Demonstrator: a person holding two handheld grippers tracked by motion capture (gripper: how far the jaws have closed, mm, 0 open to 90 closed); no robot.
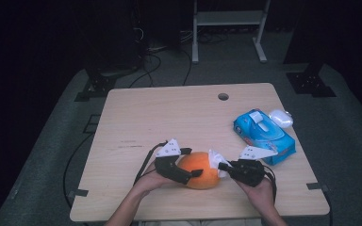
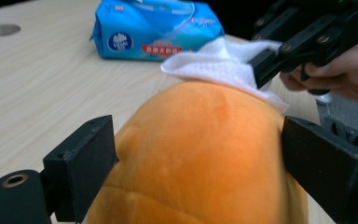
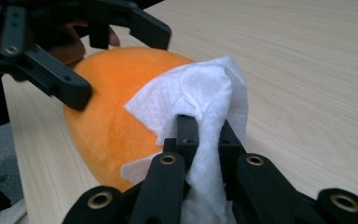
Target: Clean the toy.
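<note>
Sitting near the desk's [image 1: 136, 117] front edge, the orange plush [image 1: 199, 170] lies between the spread left claw [image 1: 188, 165]; the right claw [image 1: 222, 166] pinches a white tissue [image 1: 215, 159] against it. Blue tissue pack [image 1: 263, 135] with a sheet poking out rests nearby.

pale wooden table [image 1: 169, 117]: orange plush [image 1: 199, 169], tissue pack [image 1: 264, 135]

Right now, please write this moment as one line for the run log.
left gripper: open around orange plush | right gripper: shut on white tissue, tissue touching plush | tissue pack: on table
</note>
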